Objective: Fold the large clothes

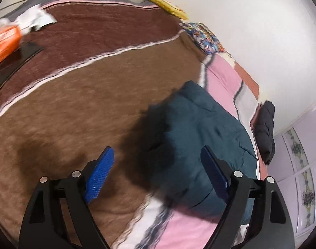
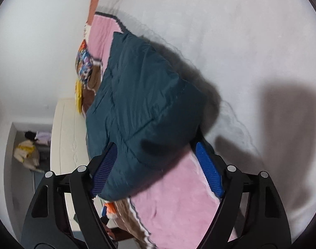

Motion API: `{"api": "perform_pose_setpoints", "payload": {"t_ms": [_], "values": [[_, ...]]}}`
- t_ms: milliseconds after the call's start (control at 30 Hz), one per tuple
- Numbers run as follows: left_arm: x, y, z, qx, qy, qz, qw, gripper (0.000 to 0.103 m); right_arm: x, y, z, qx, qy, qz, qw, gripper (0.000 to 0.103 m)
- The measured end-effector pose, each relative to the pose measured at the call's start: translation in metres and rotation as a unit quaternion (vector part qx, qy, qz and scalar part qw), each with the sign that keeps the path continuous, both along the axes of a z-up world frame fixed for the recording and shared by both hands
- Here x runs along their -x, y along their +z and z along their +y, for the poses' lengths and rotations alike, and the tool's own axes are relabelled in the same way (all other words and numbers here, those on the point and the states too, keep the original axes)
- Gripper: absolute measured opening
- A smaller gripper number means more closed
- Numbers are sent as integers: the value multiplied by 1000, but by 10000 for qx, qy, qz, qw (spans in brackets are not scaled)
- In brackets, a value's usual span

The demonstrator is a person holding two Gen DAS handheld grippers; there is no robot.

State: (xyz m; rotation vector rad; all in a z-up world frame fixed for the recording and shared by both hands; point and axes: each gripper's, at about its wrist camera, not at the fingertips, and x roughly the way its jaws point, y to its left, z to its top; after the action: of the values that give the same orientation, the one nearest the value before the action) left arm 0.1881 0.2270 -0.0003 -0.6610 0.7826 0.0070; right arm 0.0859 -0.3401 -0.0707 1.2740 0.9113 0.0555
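Note:
A dark teal padded jacket (image 1: 201, 137) lies folded into a thick bundle on the bed blanket (image 1: 91, 95), near the pink part by the wall. My left gripper (image 1: 158, 159) is open above the blanket, its blue pads (image 1: 99, 176) wide apart, the jacket's near edge between and beyond them. In the right wrist view the same jacket (image 2: 145, 95) fills the middle. My right gripper (image 2: 155, 151) is open, with the jacket's lower corner lying between its blue pads (image 2: 208, 168), and holds nothing.
An orange packet (image 1: 6, 39), a dark flat case (image 1: 15, 60) and white paper (image 1: 33, 18) lie on the maroon blanket at far left. A black garment (image 1: 265, 128) hangs at the bed's right edge by the wall. A colourful pillow (image 2: 84, 64) and a white headboard (image 2: 68, 134) stand left.

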Motion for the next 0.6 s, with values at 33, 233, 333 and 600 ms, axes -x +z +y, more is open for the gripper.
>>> {"api": "perform_pose_setpoints", "payload": {"t_ms": [33,233,333,600], "values": [[-11,-2,-10,-164,-134,43,9998,83,-4,-1,3,43,-4,23,10000,79],[-45,-34,-29,-672,-482,362,9959,83,-28,-18,8,58,-23,390,9992,80],[-54,-46,-29,-83,-596,485,9970,80,-35,-31,3,-159,12,381,9991,64],[-54,-29,-50,-456,-1154,658,9901,20,-20,-6,0,135,292,119,9994,23]]}}
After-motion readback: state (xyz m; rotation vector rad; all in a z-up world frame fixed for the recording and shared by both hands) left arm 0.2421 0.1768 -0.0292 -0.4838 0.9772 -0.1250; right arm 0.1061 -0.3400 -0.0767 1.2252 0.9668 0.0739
